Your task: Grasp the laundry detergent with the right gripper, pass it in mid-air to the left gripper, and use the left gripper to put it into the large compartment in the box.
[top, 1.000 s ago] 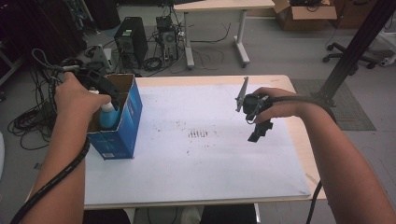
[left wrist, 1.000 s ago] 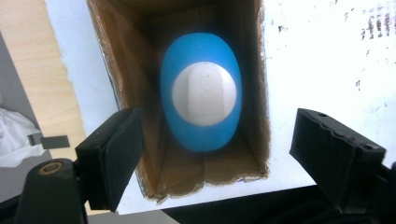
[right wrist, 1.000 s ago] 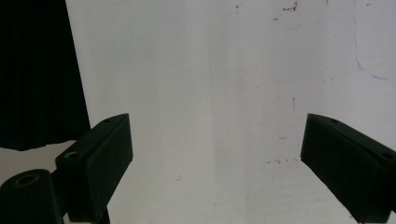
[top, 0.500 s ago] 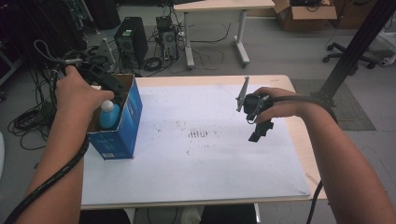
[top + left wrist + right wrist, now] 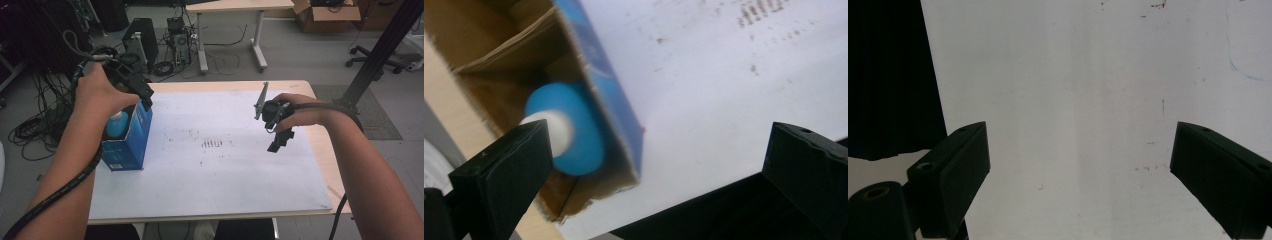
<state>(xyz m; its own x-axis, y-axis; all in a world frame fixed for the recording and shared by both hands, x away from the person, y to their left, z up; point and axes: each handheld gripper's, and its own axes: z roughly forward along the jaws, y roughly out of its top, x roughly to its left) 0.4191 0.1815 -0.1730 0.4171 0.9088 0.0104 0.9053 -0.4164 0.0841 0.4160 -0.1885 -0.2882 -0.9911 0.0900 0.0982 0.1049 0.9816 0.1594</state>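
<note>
The left gripper (image 5: 142,92) is held above the far end of the blue box (image 5: 131,137), which stands open-topped at the left edge of the table (image 5: 300,87), on the white sheet (image 5: 215,170). Its jaws have just been opening and are now spread wide, with nothing between them. The bottle (image 5: 116,126), blue with a white cap, is seen standing inside the box, just below and to the near side of this gripper, apart from the jaws.

In the left gripper view the bottle (image 5: 566,129) is looked down on from above: the cap is partly covered by the left jaw in the picture, but the bottle lies deeper in the box (image 5: 606,90), against its blue wall, and is not pinched.

The right gripper (image 5: 277,142) is held over the right part of the sheet, well apart from box and bottle, pointing down at the table. In the right gripper view its jaws are seen spread, with only the bare sheet (image 5: 1073,100) between them.
</note>
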